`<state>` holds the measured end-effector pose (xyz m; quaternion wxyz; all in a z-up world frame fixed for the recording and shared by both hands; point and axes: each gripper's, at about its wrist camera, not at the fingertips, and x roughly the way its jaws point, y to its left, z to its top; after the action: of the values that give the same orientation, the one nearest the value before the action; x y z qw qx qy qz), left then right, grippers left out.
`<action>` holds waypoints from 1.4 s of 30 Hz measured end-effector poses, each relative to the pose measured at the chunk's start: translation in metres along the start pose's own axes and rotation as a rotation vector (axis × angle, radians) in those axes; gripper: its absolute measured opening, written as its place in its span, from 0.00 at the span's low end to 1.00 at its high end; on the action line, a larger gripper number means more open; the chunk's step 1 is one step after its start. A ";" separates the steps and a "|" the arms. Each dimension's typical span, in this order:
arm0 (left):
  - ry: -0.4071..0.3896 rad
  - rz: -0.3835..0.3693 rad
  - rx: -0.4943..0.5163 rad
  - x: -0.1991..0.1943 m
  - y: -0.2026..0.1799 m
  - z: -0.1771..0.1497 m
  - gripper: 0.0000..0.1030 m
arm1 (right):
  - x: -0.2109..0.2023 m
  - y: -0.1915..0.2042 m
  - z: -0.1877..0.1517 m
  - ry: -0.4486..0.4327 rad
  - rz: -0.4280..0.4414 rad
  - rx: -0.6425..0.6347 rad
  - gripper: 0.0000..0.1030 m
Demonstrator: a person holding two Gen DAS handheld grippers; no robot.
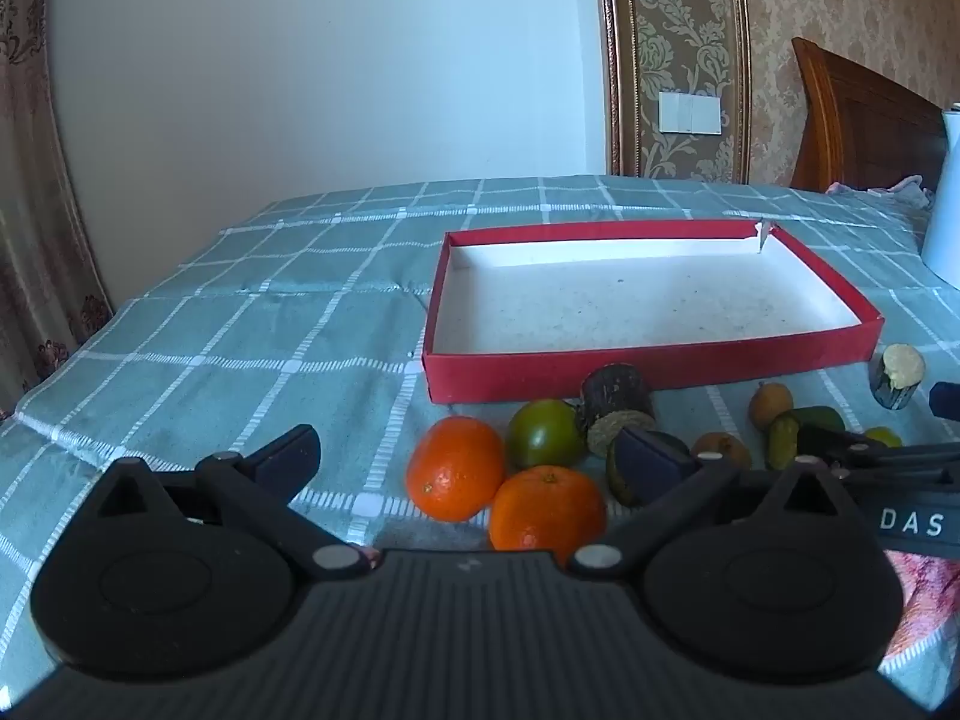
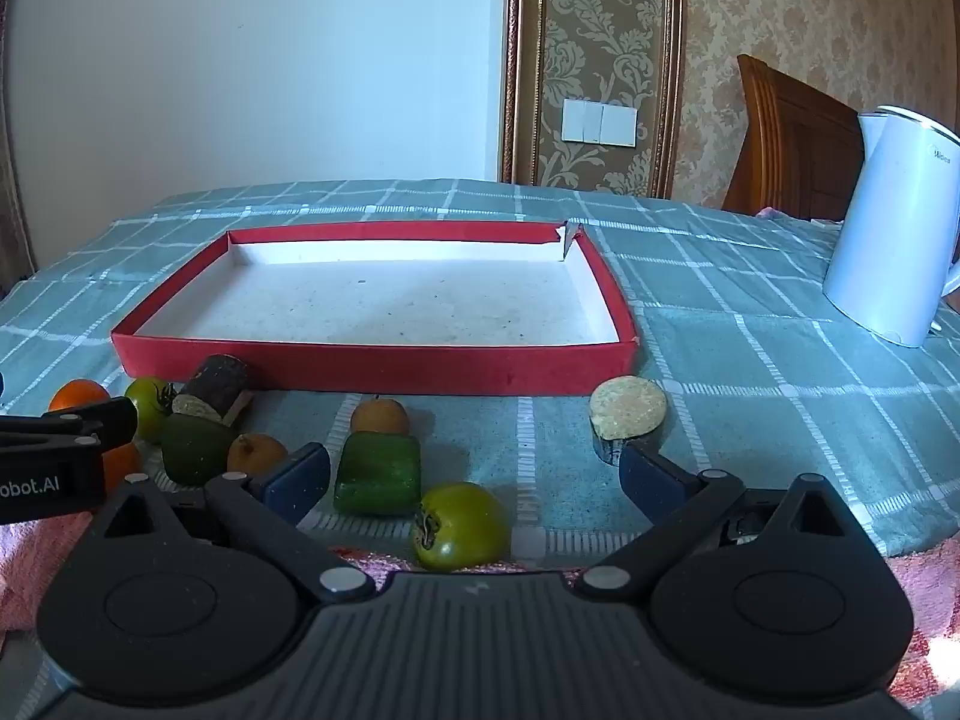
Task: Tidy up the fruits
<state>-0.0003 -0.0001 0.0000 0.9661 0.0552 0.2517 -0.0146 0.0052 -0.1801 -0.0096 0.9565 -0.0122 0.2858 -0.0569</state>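
Hovering, left gripper (image 1: 474, 459): jaws wide apart, nothing held, over two oranges (image 1: 455, 468) lying just beside each other.
Right gripper (image 2: 477, 477): jaws spread wide, unloaded; green tomato (image 2: 461, 525) and green cut piece (image 2: 378, 474) lie between its fingers.
Red tray (image 2: 384, 369): on the checked tabletop (image 2: 750, 420), just behind the fruits.
Dark cut chunks (image 2: 627, 420): possibly sugarcane, hard to tell.
Kettle (image 2: 894, 228): far right.
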 end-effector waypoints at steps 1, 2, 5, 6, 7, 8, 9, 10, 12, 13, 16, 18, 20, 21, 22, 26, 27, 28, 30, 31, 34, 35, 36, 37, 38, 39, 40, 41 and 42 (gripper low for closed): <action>0.001 -0.003 0.001 0.000 0.000 0.000 1.00 | 0.000 0.000 0.000 -0.002 -0.001 0.001 1.00; 0.002 -0.006 0.002 -0.001 0.000 0.000 1.00 | 0.000 0.000 0.000 -0.002 -0.001 0.002 1.00; 0.001 -0.011 0.004 -0.002 0.001 -0.001 1.00 | 0.001 0.000 0.000 -0.001 -0.004 0.004 1.00; 0.009 -0.009 0.001 -0.001 0.001 0.000 1.00 | 0.001 0.000 0.000 -0.001 -0.004 0.005 1.00; 0.013 -0.009 0.000 0.004 0.003 -0.001 1.00 | 0.001 0.000 0.000 -0.001 -0.005 0.006 1.00; 0.014 -0.009 -0.002 0.004 0.003 -0.002 1.00 | 0.001 0.000 0.000 -0.001 -0.006 0.007 1.00; 0.014 -0.010 -0.004 0.003 0.004 -0.002 1.00 | 0.001 0.001 0.000 -0.001 -0.006 0.007 1.00; 0.017 -0.011 -0.005 0.003 0.006 -0.003 1.00 | 0.001 -0.001 0.000 0.000 0.001 0.006 1.00; 0.020 -0.006 -0.004 0.003 0.004 -0.004 1.00 | 0.002 -0.001 0.000 0.000 0.001 0.007 1.00; 0.023 -0.003 -0.002 0.004 0.002 -0.002 1.00 | 0.002 -0.001 0.000 0.000 0.002 0.007 1.00; 0.023 0.000 -0.003 0.004 0.001 -0.002 1.00 | 0.001 -0.001 0.000 0.000 0.002 0.009 1.00; 0.024 0.000 -0.001 0.004 0.001 -0.003 1.00 | 0.001 -0.001 0.000 0.001 0.002 0.008 1.00; 0.026 0.001 -0.001 0.005 0.001 -0.003 1.00 | -0.001 0.000 0.000 -0.001 0.000 0.009 1.00; 0.025 0.002 0.000 0.005 0.001 -0.003 1.00 | -0.003 0.000 0.001 -0.001 0.000 0.009 1.00; 0.025 0.003 0.001 0.006 0.001 -0.003 1.00 | -0.001 0.001 0.000 -0.001 0.000 0.010 1.00; 0.028 0.007 0.000 0.007 0.000 -0.003 1.00 | 0.003 0.000 0.000 0.003 0.004 0.011 1.00; 0.029 0.006 -0.001 0.007 0.000 -0.003 1.00 | 0.003 0.000 0.000 0.004 0.004 0.010 1.00; 0.030 0.004 -0.001 0.007 0.001 -0.003 1.00 | 0.003 0.000 -0.001 0.005 0.004 0.009 1.00; 0.028 0.004 0.000 0.007 0.001 -0.003 1.00 | 0.004 -0.002 0.003 0.007 0.004 0.011 1.00; 0.028 0.004 -0.001 0.007 0.001 -0.003 1.00 | 0.003 -0.002 0.003 0.008 0.004 0.012 1.00; 0.029 0.005 0.000 0.007 0.001 -0.003 1.00 | 0.004 -0.001 0.003 0.012 0.006 0.010 1.00; 0.030 0.005 -0.002 0.007 0.002 -0.003 1.00 | 0.004 -0.001 0.003 0.012 0.007 0.010 1.00; 0.031 0.004 -0.002 0.007 0.002 -0.003 1.00 | 0.004 -0.001 0.003 0.013 0.007 0.011 1.00; 0.032 0.004 -0.002 0.007 0.002 -0.003 1.00 | 0.004 0.000 0.003 0.014 0.007 0.010 1.00; 0.032 0.005 -0.002 0.007 0.002 -0.003 1.00 | 0.005 0.000 0.003 0.015 0.007 0.010 1.00; 0.032 0.006 -0.002 0.007 0.002 -0.002 1.00 | 0.005 0.000 0.002 0.016 0.006 0.010 1.00; 0.032 0.005 -0.002 0.007 0.002 -0.002 1.00 | 0.005 0.000 0.002 0.016 0.007 0.010 1.00; 0.032 0.005 -0.002 0.007 0.002 -0.002 1.00 | 0.005 0.000 0.003 0.016 0.007 0.010 1.00; 0.032 0.005 -0.002 0.007 0.002 -0.002 1.00 | 0.005 0.000 0.003 0.016 0.008 0.010 1.00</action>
<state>0.0046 0.0023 -0.0052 0.9620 0.0552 0.2671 -0.0113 0.0108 -0.1804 -0.0101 0.9544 -0.0059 0.2933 -0.0547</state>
